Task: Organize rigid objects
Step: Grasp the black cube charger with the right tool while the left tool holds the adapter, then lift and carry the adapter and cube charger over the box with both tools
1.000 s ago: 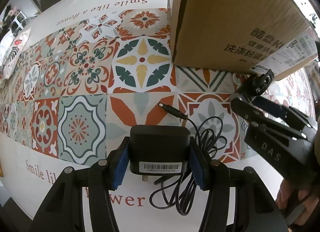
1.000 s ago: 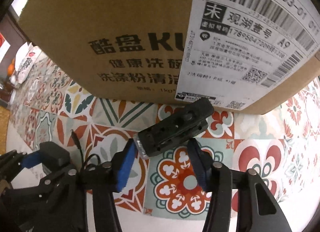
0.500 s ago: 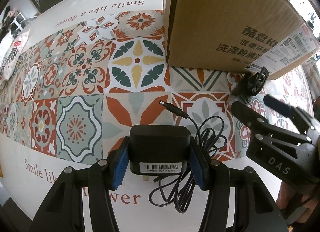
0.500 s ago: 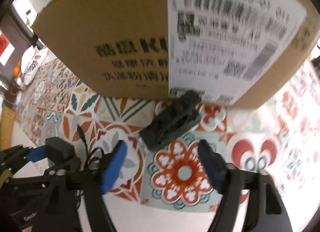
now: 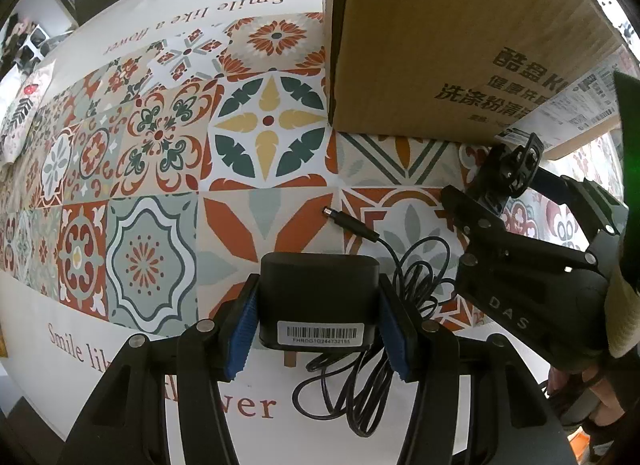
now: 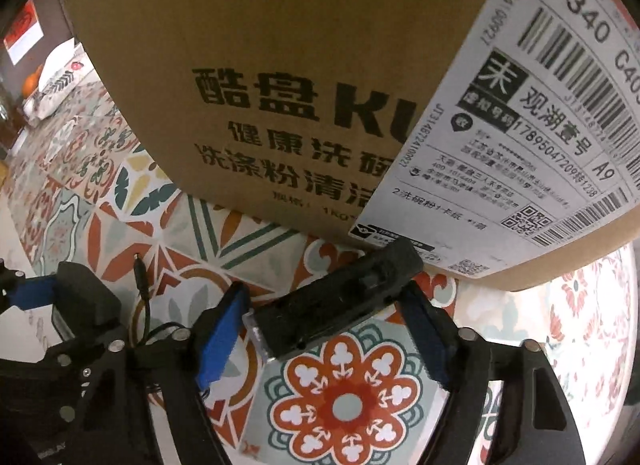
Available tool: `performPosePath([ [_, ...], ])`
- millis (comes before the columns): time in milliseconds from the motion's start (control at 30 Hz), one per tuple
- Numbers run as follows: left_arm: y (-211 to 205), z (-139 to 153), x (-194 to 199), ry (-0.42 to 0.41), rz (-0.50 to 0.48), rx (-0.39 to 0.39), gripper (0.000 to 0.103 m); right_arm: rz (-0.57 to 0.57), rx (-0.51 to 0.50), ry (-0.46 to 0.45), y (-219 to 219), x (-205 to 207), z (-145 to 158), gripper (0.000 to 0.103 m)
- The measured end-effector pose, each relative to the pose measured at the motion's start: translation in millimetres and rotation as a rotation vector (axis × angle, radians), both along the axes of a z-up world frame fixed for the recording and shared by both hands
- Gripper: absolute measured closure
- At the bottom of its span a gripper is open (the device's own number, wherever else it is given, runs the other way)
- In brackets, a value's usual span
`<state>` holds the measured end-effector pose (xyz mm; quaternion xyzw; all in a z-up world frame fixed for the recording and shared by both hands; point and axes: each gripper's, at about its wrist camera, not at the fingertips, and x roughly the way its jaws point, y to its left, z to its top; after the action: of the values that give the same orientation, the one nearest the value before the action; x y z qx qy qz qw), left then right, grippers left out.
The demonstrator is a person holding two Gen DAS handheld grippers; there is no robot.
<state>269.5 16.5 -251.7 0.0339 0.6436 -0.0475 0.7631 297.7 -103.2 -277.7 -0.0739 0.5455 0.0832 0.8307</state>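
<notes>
My left gripper (image 5: pixel 318 325) is shut on a black power adapter (image 5: pixel 318 299) with a barcode label; its black cable (image 5: pixel 384 329) lies coiled on the tablecloth, and its plug tip (image 5: pixel 350 223) points left. My right gripper (image 6: pixel 326 329) is open around a black oblong device (image 6: pixel 340 305) that lies slantwise on the tablecloth, its far end against the cardboard box (image 6: pixel 280 85). The fingers stand close to the device; contact is unclear. The right gripper (image 5: pixel 516 201) and the device (image 5: pixel 510 169) also show in the left wrist view.
The large cardboard box (image 5: pixel 440 45) with a white shipping label (image 6: pixel 540 125) stands just ahead of both grippers. A patterned tile tablecloth (image 5: pixel 140 145) covers the table. Packets (image 6: pixel 56 77) lie at the far left edge.
The right gripper opened, drew back from the black device, then came forward around it again. The left gripper held still with the adapter.
</notes>
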Motion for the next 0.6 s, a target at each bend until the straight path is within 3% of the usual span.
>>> performPosePath([
  [300,-3.9,0.4,2.2,-0.01,-0.003,0.002,0.049,-0.028,0.054,0.0,-30.8,-19.4,13.9,0.028],
  [600,-9.3,33.5,-13.1,-0.073,-0.018,-0.014,0.049,-0.069,0.092,-0.017,-47.4,-55.9,52.4,0.028],
])
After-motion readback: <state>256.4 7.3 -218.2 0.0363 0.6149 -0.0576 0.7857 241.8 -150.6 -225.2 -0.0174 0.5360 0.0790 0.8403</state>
